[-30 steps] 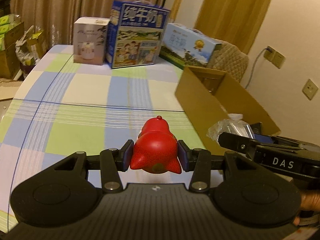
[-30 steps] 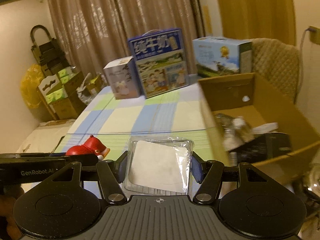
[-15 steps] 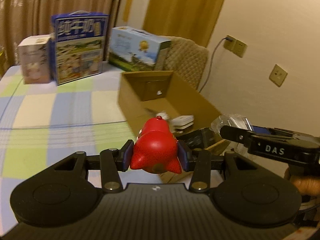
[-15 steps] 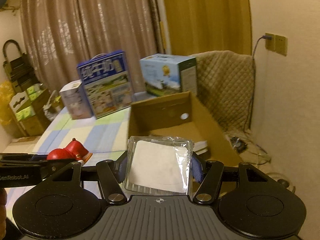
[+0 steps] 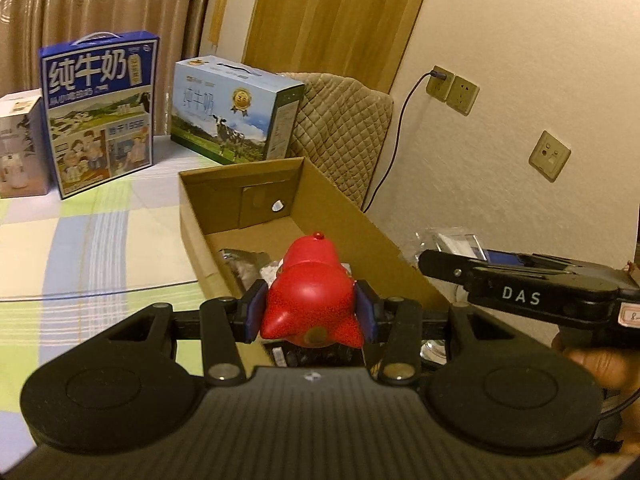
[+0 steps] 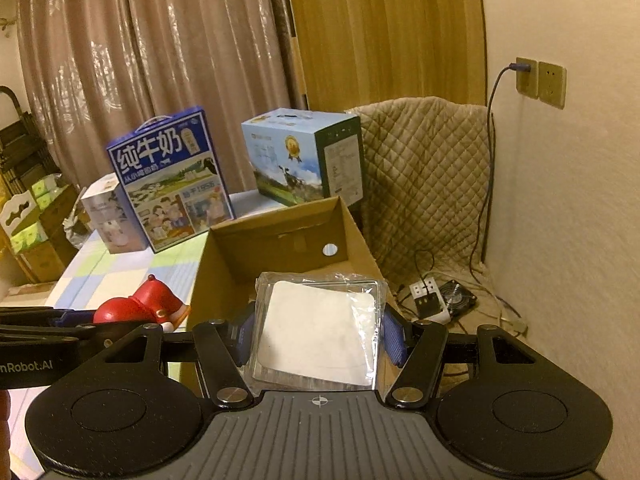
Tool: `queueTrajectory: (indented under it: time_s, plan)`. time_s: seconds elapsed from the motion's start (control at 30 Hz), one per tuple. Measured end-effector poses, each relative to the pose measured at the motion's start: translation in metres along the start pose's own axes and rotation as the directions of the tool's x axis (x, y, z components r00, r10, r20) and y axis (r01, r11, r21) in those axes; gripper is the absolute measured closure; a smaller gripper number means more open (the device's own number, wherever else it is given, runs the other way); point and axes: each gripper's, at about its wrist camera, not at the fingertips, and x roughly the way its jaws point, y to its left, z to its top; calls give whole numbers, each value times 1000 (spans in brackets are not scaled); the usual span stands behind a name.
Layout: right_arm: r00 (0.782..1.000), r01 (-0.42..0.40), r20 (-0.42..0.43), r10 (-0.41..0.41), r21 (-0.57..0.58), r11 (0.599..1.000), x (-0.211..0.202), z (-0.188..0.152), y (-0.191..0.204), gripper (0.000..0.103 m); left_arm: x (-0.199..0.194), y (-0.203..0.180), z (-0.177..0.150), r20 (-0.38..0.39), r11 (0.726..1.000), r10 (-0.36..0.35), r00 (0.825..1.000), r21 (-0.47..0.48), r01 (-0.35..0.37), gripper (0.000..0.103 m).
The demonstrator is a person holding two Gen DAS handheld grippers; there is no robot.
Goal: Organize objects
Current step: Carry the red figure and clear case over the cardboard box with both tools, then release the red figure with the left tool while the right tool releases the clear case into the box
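My left gripper (image 5: 311, 312) is shut on a red toy figure (image 5: 312, 296), held above the near end of an open cardboard box (image 5: 224, 200). Clamped in my right gripper (image 6: 320, 336) is a clear plastic packet with a white pad inside (image 6: 320, 332), also over the box (image 6: 288, 236). In the right wrist view the red toy (image 6: 136, 308) shows at the left, beside the box's left wall. The right gripper's black body (image 5: 520, 292) crosses the right side of the left wrist view. Several items lie on the box floor (image 5: 248, 264), partly hidden.
Two milk cartons (image 5: 98, 112) (image 5: 234, 110) and a small white box (image 5: 18, 144) stand at the back of the checked tablecloth (image 5: 80, 248). A quilted chair (image 6: 428, 184) stands behind the box. On the floor by the wall lie a power strip (image 6: 428, 296) and cables.
Both grippers have swung to the right, from over the tablecloth to over the cardboard box, still holding the red toy and the packet. The box now fills the middle of both views.
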Motion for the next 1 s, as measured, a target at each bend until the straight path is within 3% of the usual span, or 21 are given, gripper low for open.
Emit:
queueTrajectory:
  time_s: [0.5,0.6,0.8,1.0]
  plan:
    - [1000,6,-30,-5,45,999,41,11,-17,45,56,9,13,-31,1000,-9,999,-24,8,63]
    - [999,11,-30,-9,45,999,41,11,-20,45,61,16,16,-4,999,-9,1000,-41,9,54]
    - [999,-7,-43,10,51,999,46,10,-16,45,53,28,17,5,999,26,1000,-41,-25,50]
    - [994,-105,-24,107,74,992,57,17,-7,42,44,38,8,-1,998,50,999,-47,-50,34]
